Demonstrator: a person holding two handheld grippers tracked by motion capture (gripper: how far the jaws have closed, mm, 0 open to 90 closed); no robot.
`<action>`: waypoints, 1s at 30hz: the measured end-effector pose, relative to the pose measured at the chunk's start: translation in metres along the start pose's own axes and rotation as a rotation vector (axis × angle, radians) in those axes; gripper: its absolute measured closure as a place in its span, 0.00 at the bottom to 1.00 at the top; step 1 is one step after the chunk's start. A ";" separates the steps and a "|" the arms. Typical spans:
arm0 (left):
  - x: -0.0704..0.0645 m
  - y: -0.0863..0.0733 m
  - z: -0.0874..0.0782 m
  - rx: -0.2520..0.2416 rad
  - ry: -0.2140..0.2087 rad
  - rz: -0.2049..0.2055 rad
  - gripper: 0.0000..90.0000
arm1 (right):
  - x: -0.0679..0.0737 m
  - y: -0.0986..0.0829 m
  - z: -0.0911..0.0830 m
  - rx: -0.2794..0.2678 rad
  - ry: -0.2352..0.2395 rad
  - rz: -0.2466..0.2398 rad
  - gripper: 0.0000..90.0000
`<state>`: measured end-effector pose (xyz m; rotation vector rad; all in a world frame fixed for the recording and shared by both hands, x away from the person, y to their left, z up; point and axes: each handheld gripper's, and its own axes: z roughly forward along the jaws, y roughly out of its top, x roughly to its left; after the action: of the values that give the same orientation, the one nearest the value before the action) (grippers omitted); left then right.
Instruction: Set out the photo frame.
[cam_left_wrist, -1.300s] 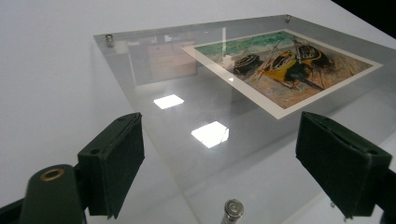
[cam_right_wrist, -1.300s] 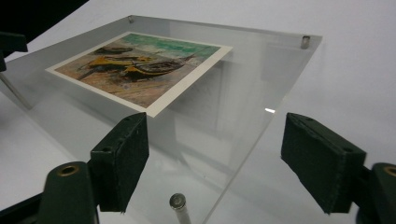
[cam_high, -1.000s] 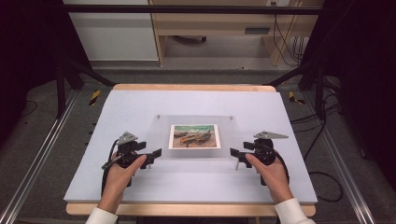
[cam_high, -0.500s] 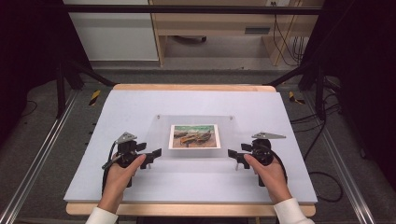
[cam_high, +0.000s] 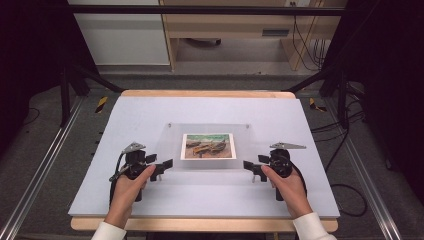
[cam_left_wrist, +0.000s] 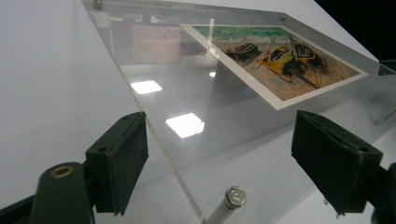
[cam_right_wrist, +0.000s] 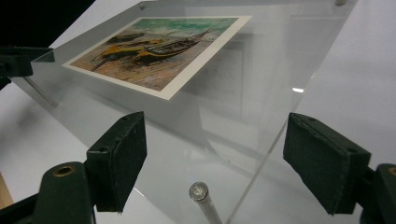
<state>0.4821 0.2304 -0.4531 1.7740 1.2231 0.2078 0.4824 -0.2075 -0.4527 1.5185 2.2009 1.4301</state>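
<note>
Open tool (cam_left_wrist: 219, 163) astride acrylic frame (cam_left_wrist: 196, 93) corner

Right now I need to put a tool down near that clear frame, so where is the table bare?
Bare: the table beyond the acrylic frame to the far edge, and the strip between the hands and the near edge. Crowded: the frame's near corners, where the open left gripper and right gripper sit.

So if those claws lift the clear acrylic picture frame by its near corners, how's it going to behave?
The acrylic frame looks like thick flat sheet, so probably stiff rather than floppy. Its glossy, reflective face suggests it may slip between the pads. With the left claw and right claw at opposite corners, uneven lifting could likely tilt it.
</note>
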 end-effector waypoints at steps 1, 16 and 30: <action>0.000 0.000 0.000 0.000 0.001 0.000 0.20 | -0.001 0.000 0.000 0.001 0.002 0.000 0.24; 0.000 -0.001 0.001 0.007 -0.012 -0.031 0.19 | -0.002 -0.001 0.001 0.012 0.017 0.049 0.23; 0.000 0.000 0.000 0.016 -0.020 -0.035 0.18 | -0.001 -0.002 0.000 0.017 0.018 0.052 0.22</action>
<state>0.4818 0.2308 -0.4535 1.7627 1.2442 0.1601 0.4816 -0.2081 -0.4541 1.5866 2.2044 1.4489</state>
